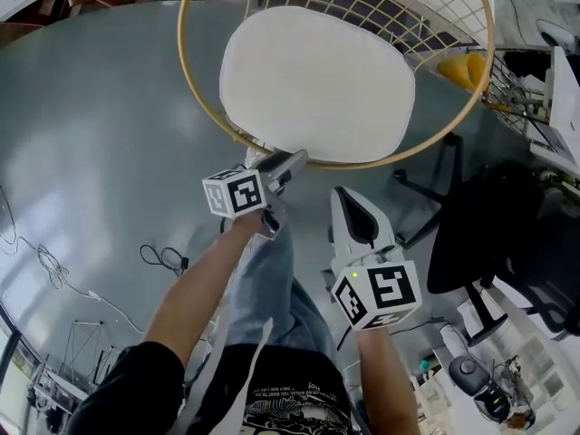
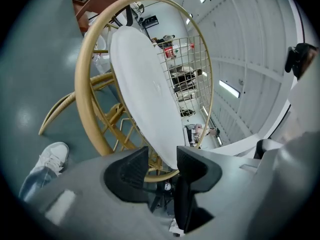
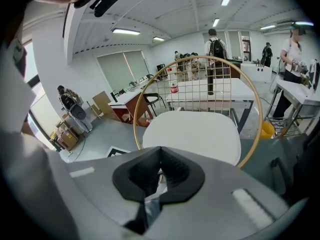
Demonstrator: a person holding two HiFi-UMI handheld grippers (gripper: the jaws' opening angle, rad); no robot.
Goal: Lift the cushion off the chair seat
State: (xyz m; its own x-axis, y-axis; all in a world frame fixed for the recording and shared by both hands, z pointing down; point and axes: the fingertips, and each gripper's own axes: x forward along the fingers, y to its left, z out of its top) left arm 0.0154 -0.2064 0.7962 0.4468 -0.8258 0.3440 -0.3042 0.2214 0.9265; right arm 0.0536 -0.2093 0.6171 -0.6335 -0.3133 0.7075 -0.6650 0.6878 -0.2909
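A white cushion lies on the seat of a round chair with a tan rim and a wire back. My left gripper is at the near edge of the seat, rolled onto its side, and it is open. In the left gripper view the cushion runs down into the gap of my left gripper, with the rim crossing behind; the pads do not press on it. My right gripper hangs short of the chair. It is shut and empty, with the cushion ahead of it.
A black office chair stands at the right, close to the round chair. A yellow object lies behind the wire back. A cable trails on the grey floor at the left. My shoe is near the chair legs. People stand by tables far off.
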